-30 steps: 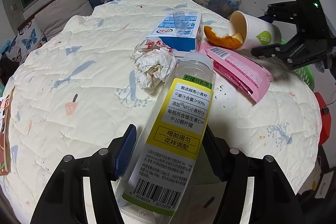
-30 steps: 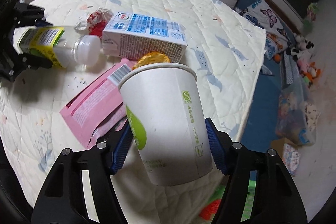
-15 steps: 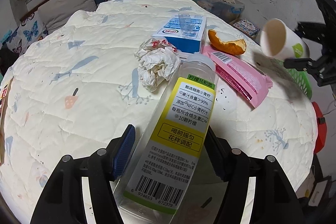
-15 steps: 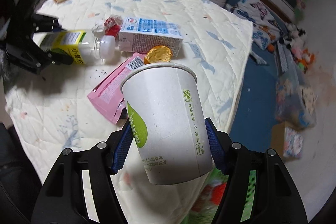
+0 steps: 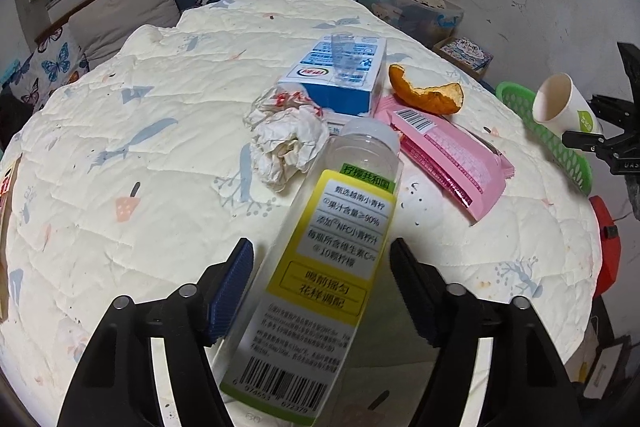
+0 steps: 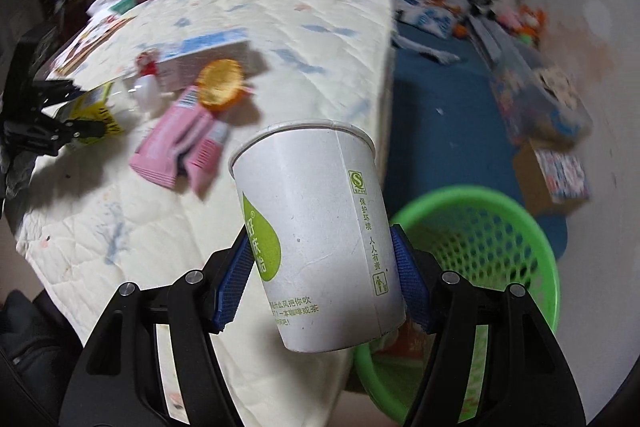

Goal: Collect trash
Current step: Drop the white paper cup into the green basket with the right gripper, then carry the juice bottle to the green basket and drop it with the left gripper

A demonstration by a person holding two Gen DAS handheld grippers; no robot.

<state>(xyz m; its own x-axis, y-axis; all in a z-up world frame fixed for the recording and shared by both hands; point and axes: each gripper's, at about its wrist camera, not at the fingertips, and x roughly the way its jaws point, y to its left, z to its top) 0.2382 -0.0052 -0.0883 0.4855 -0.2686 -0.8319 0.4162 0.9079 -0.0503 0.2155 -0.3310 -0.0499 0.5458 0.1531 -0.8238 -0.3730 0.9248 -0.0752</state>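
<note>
While your right gripper (image 6: pixel 324 283) grips the paper cup (image 6: pixel 320 227) above the green basket (image 6: pixel 500 227), nothing looks binned yet; your left gripper (image 5: pixel 320 283) brackets the bottle (image 5: pixel 332 247), jaws apparently unclenched, with carton (image 5: pixel 340 79), tissue (image 5: pixel 286 147), peel (image 5: pixel 428 95) and wrapper (image 5: pixel 452 151) remaining on the bed (image 5: pixel 120 147)

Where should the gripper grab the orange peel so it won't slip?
Probably the orange peel by its raised curled rim, coming from above. It rests partly on the pink wrapper beside the milk carton, a thin curved shell, so fingers can straddle the edge rather than its rounded back.
</note>
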